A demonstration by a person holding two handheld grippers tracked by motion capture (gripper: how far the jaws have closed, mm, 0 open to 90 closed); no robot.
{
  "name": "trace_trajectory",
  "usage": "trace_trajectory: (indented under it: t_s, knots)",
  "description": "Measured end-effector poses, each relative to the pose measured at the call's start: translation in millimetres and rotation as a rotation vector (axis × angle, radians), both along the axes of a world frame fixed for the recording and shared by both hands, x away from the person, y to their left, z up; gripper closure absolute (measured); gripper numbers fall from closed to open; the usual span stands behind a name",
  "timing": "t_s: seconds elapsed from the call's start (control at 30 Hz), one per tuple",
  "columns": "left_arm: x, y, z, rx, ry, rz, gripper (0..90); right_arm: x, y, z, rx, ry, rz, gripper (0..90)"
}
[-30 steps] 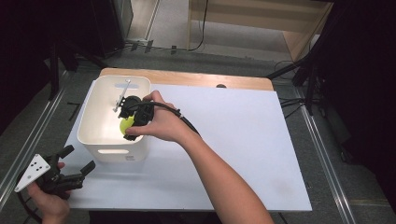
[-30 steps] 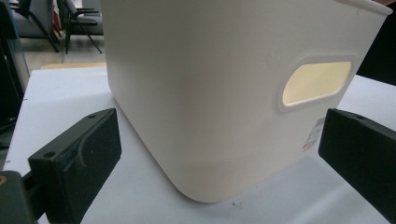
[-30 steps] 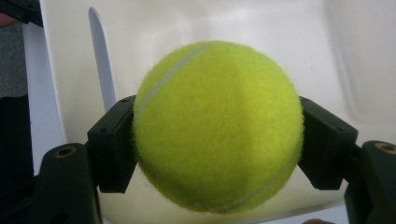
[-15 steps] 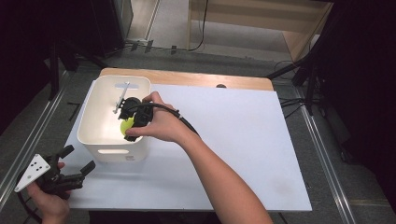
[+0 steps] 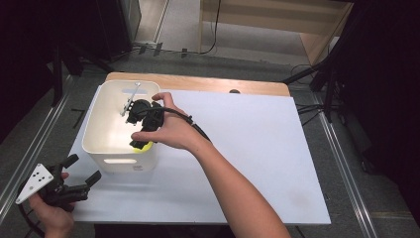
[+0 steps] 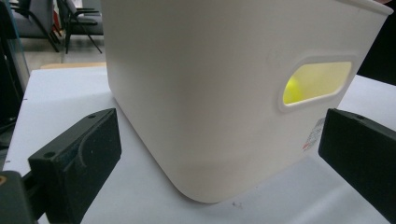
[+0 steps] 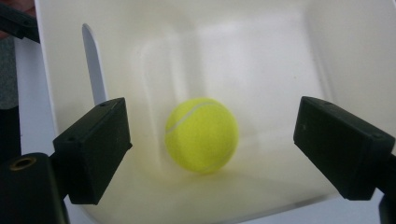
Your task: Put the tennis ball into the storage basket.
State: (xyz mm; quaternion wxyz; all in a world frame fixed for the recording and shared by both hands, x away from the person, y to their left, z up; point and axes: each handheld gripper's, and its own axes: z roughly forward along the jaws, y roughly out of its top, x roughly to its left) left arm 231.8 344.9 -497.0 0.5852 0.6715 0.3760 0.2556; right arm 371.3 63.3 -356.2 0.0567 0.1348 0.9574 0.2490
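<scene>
The right gripper (image 5: 140,130) hung over the white bin (image 5: 94,130), pointing down into it, its jaws spread wide and holding nothing. In the right gripper view the ball (image 7: 201,134), a yellow tennis ball, lay on the bin floor between and beyond those jaws, apart from both, near the bin's near wall. The right hand (image 5: 168,130) gripped that tool above the bin's rim. The left gripper (image 5: 64,186) sat at the table's (image 5: 257,148) near left corner, held low in the left hand (image 5: 49,215), its jaws also wide apart and empty. Straight ahead of it stood the bin's outer wall (image 6: 196,93), and the ball's yellow showed through the handle slot (image 6: 315,83) toward its right jaw.
</scene>
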Motion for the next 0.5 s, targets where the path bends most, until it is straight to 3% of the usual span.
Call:
trace_trajectory:
  t_s: [0.5]
  knots:
    - [0.1,-0.4,-0.1,0.002,0.001,0.003,0.0,-5.9,-28.3,11.1,0.059,-0.026,-0.04,9.5]
